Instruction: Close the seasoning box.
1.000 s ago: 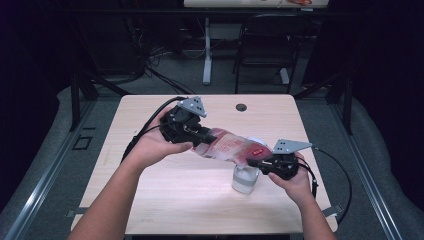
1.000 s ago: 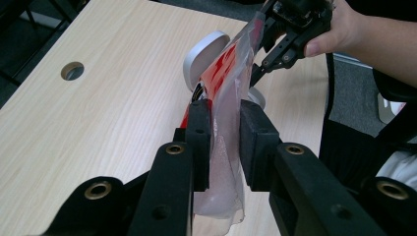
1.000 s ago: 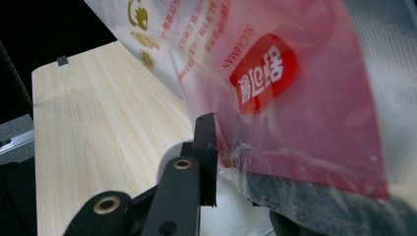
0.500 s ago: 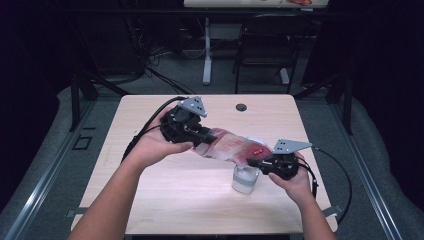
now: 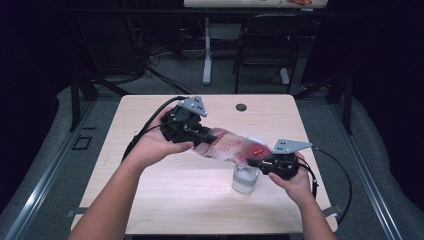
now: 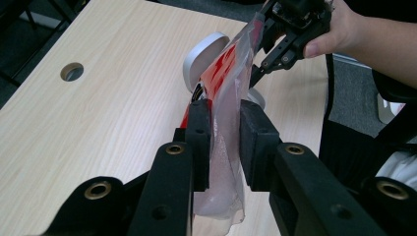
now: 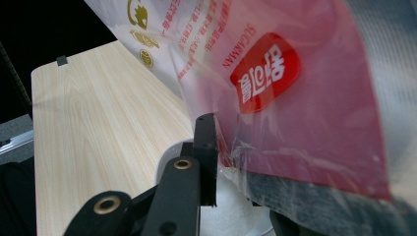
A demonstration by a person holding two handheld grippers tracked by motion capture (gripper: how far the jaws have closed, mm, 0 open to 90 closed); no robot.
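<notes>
1. Nothing has shifted since the earlier high view: both hands, the bag and the container sit just where they were
2. The left gripper (image 5: 199, 136) is clamped on one end of the clear red-printed bag (image 5: 227, 147); in the left gripper view its pads pinch the plastic flat between them (image 6: 223, 142)
3. The right gripper (image 5: 256, 162) grips the bag's other end, the red-labelled end, which hangs lower; the right gripper view has the film (image 7: 295, 98) draped against its near jaw, the far jaw hidden behind the plastic
4. The bag is held off the table (image 5: 165, 200), slanting down from left to right, its low end directly over the small white container (image 5: 245, 179) that stands near the right hand (image 5: 295, 182)
5. The step looks like pouring the contents into the container. To do it well, keep the low end centred over the opening, raise the left end gradually so the contents slide rather than dump, and hold both grips firm so the slack film does not fold or slip
6. Watch that the right gripper does not knock the light container over
</notes>
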